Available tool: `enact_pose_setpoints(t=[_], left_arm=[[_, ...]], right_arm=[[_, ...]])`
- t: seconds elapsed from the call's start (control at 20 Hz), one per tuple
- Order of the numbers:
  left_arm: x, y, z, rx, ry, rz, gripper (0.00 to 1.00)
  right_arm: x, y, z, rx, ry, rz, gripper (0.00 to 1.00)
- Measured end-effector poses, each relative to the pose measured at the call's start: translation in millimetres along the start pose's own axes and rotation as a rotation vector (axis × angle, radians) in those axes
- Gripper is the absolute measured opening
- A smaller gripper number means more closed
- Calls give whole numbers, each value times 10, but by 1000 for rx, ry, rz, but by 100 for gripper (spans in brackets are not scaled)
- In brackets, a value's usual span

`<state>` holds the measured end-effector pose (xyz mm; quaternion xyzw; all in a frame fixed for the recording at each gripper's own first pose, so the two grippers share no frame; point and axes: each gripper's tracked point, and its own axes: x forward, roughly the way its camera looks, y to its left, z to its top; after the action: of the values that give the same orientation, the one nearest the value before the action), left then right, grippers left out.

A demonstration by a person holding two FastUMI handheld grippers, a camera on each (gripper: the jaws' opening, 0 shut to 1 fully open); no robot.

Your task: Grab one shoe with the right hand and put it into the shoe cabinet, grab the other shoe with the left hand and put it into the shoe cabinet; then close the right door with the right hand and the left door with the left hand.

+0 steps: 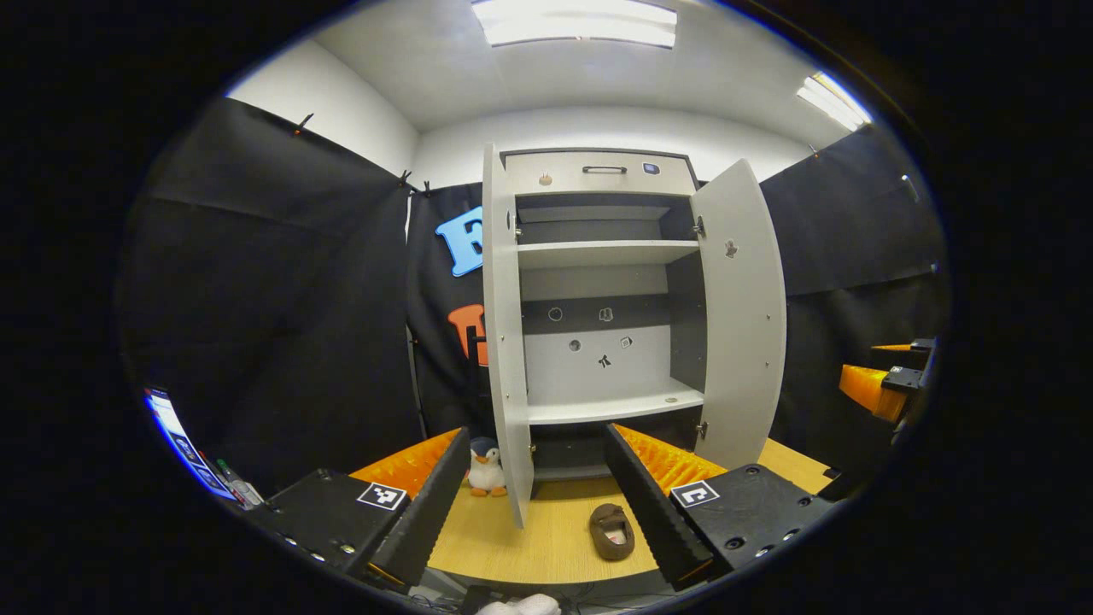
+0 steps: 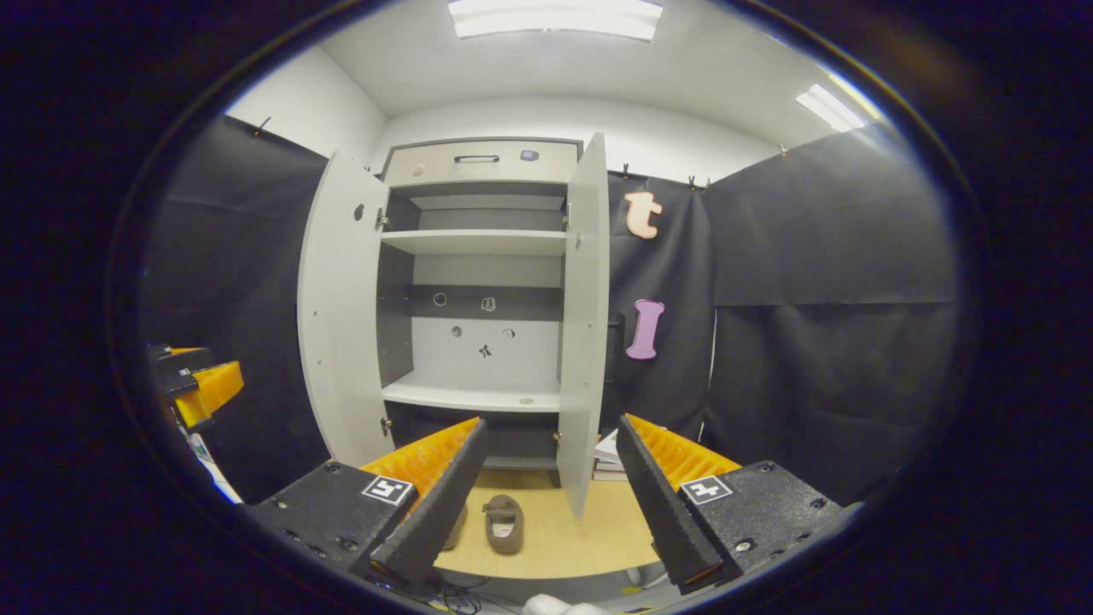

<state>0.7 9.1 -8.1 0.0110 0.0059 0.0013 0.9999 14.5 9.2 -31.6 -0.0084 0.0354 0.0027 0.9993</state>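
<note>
Both brown slip-on shoes were sitting on the light wood table [image 2: 589, 530] in front of the open shoe cabinet [image 2: 478, 282], one [image 2: 504, 524] in plain sight and the other [image 2: 455, 525] half hidden behind a finger of the right gripper [image 2: 546, 504]. They looked soft, small and light, probably fabric, so I'd pinch the collar edge near the heel, not the floppy toe. The cabinet was smooth grey board with flat shelves and both doors swung wide. The right gripper and the left gripper [image 1: 538, 504] had their jaws well apart, holding nothing. A little plush penguin [image 1: 487, 470] stood by the left door [image 1: 504, 342].
</note>
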Motion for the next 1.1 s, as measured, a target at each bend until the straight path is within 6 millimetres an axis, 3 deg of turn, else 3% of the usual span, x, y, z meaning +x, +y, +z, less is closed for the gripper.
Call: enact_pose_setpoints(t=[0.3,0.75,1.1], left_arm=[[11,98,-96,-9,22,31,96],[169,236,-232,16,81,133,96],[471,274,-323,34,115,185,96]], right_arm=[[269,189,-473,-50,121,61,99],[1087,682,-2111,2,486,192,99],[1752,1016,-3283,70,715,227,97]])
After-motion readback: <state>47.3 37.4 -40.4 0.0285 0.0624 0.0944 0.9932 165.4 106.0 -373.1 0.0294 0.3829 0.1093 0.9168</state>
